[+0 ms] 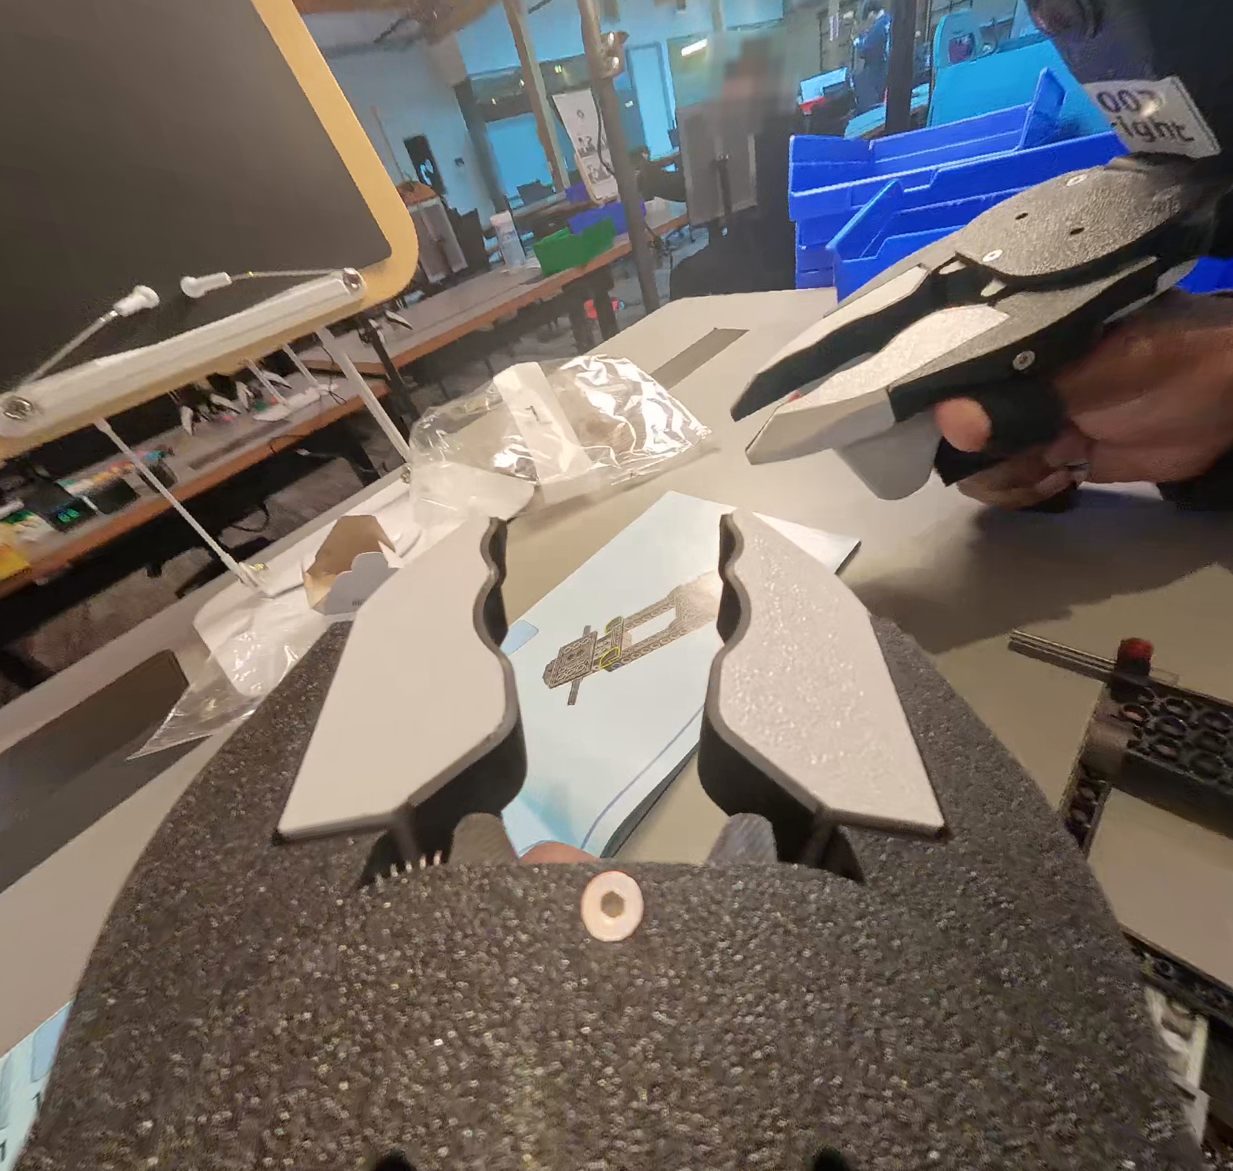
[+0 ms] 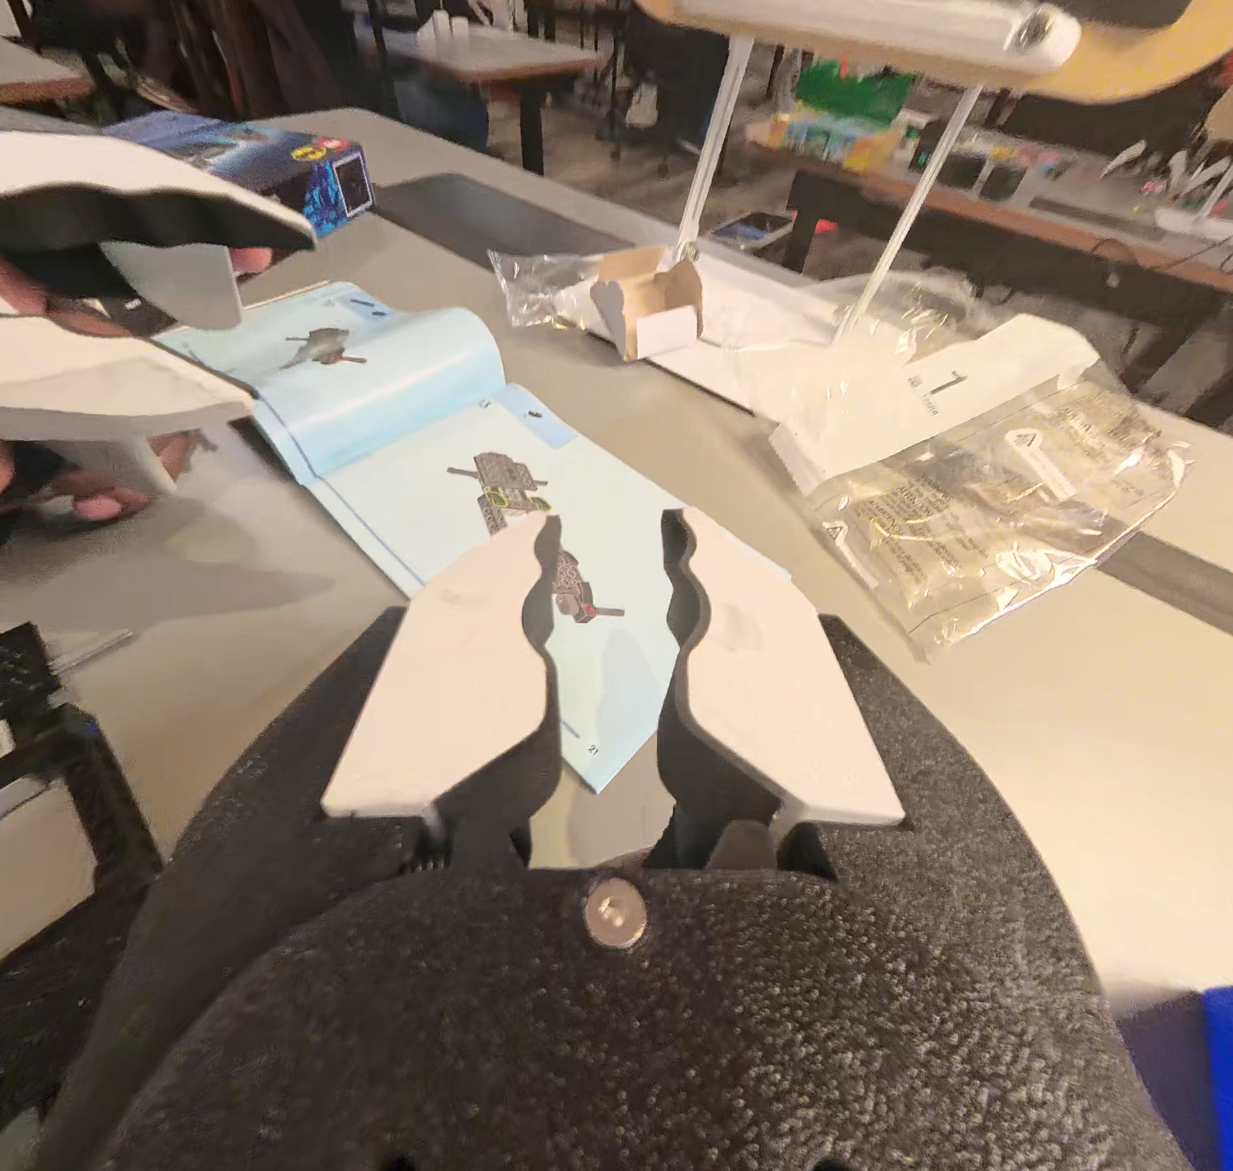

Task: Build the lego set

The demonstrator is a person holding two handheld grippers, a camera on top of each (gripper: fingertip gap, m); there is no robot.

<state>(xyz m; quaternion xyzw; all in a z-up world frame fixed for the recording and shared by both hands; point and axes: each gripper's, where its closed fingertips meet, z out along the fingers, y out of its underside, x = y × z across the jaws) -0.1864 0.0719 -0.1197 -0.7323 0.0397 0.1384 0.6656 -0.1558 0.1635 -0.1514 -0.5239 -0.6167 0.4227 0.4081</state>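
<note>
Both my grippers hover over the light-blue instruction booklet (image 2: 414, 472) on the desk (image 2: 934, 772) — left gripper (image 1: 614, 539) jaws wide apart, right gripper (image 2: 610, 525) jaws parted, both bare — crinkled plastic bag (image 2: 987, 512) nearby.

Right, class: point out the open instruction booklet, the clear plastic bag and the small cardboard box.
Instruction booklet (image 2: 400, 458), right wrist view, on its open blue page.
Clear plastic bag (image 2: 987, 532), right wrist view, on its crinkled middle.
Small cardboard box (image 2: 657, 315), right wrist view, on its white side.
</note>
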